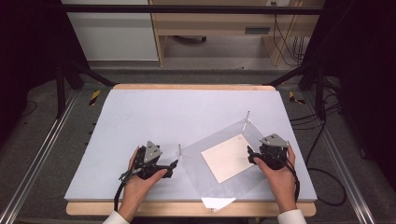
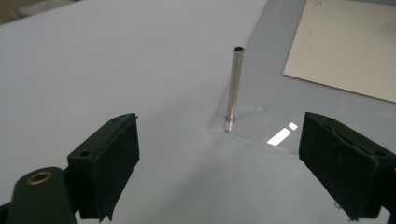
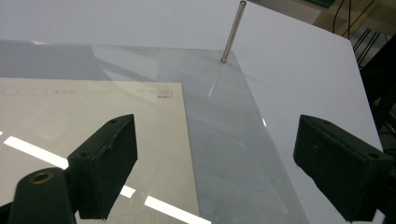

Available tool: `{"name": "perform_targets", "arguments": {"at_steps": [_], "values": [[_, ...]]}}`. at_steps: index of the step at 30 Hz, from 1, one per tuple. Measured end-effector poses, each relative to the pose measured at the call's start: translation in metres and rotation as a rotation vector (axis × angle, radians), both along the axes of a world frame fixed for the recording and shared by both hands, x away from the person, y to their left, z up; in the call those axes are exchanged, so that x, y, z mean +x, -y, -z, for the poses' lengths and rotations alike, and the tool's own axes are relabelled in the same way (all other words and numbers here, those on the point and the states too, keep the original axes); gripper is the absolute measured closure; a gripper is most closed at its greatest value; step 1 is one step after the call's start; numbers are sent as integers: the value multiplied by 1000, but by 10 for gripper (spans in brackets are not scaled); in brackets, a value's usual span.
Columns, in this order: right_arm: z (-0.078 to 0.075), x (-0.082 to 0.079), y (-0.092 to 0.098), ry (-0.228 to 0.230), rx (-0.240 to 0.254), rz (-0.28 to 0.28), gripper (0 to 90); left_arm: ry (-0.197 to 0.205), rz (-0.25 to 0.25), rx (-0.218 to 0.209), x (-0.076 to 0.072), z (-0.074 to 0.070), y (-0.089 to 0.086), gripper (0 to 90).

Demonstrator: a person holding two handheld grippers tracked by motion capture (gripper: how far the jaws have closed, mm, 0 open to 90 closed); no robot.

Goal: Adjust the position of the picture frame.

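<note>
You're at a table (image 1: 140, 112) w/ a pale grey-white top and a wood edge showing at the near and far sides. Grey floor (image 1: 42, 135) all round it. Aluminium rails (image 1: 32, 158) run along the floor left and right. Black frame struts (image 1: 70, 79) rise at both far corners. Black cables (image 1: 327, 186) loop on the floor right. Far side: light wood furniture (image 1: 210, 23) and a white panel (image 1: 112, 32). Overhead light glares on the near edge.

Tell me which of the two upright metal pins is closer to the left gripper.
The pin at the clear sheet's near-left corner, standing just ahead of the left gripper. The other pin stands at the sheet's far corner, beyond the right gripper.
</note>
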State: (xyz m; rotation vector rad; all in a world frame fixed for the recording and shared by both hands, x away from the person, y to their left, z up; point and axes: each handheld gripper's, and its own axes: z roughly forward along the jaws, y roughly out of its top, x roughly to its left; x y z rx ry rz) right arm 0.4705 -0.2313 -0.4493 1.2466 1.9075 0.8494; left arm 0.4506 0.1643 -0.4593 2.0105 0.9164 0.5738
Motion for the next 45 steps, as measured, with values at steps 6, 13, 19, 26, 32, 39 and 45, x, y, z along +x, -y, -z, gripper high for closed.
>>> {"name": "perform_targets", "arguments": {"at_steps": [6, 13, 19, 26, 32, 39, 45], "values": [[3, 2, 4, -32, -17, 14, 121, 3, 20, 17, -3, 0, 5, 125], [0, 1, 12, -42, 40, -27, 125, 12, 49, 60, -7, -2, 9, 122], [-15, 8, 11, -73, 25, -26, 330, 18, 43, 77, -9, -6, 18, 172], [-33, 46, 17, -153, 0, -84, 507, 15, 32, 50, -7, -6, 25, 392], [-32, 94, 11, -135, -5, -121, 598, 48, 6, 59, -3, -1, 38, 403], [-10, 132, -1, -173, 65, -102, 659, 38, -15, 27, -2, 0, 34, 421], [-2, 142, 0, -198, 99, -59, 691, 37, -33, 2, 0, -4, 27, 428]]}}
